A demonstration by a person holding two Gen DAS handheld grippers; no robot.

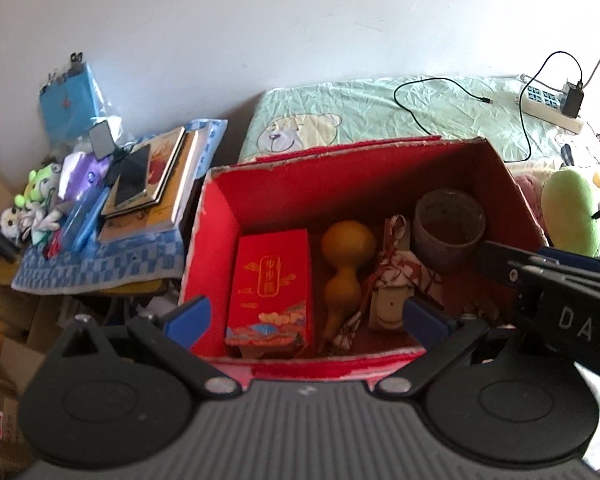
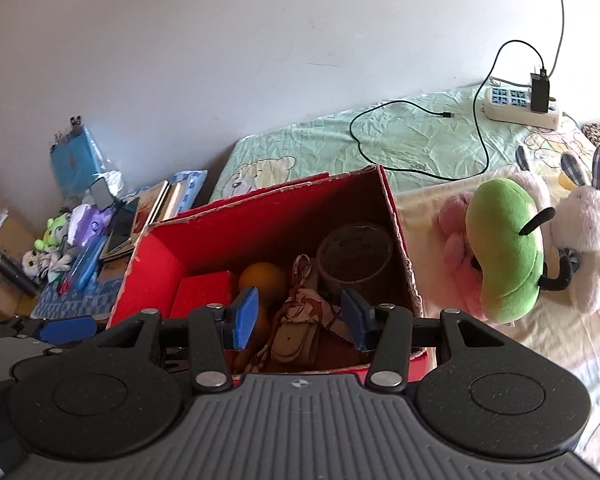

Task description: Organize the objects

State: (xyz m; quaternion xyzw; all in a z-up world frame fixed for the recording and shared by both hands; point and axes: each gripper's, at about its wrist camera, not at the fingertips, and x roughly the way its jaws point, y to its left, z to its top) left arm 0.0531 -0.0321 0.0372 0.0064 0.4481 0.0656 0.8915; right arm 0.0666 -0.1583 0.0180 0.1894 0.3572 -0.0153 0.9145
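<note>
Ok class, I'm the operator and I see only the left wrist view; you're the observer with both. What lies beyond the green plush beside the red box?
Observer: A white rabbit plush with checked ears sits just right of the green plush.
Operator: And the reddish lump by the box wall?
Observer: A pink plush, between the green one and the red box.
Operator: Is the right gripper open?
Observer: Yes, the right gripper is open and empty, above the patterned pouch in the box.
</note>
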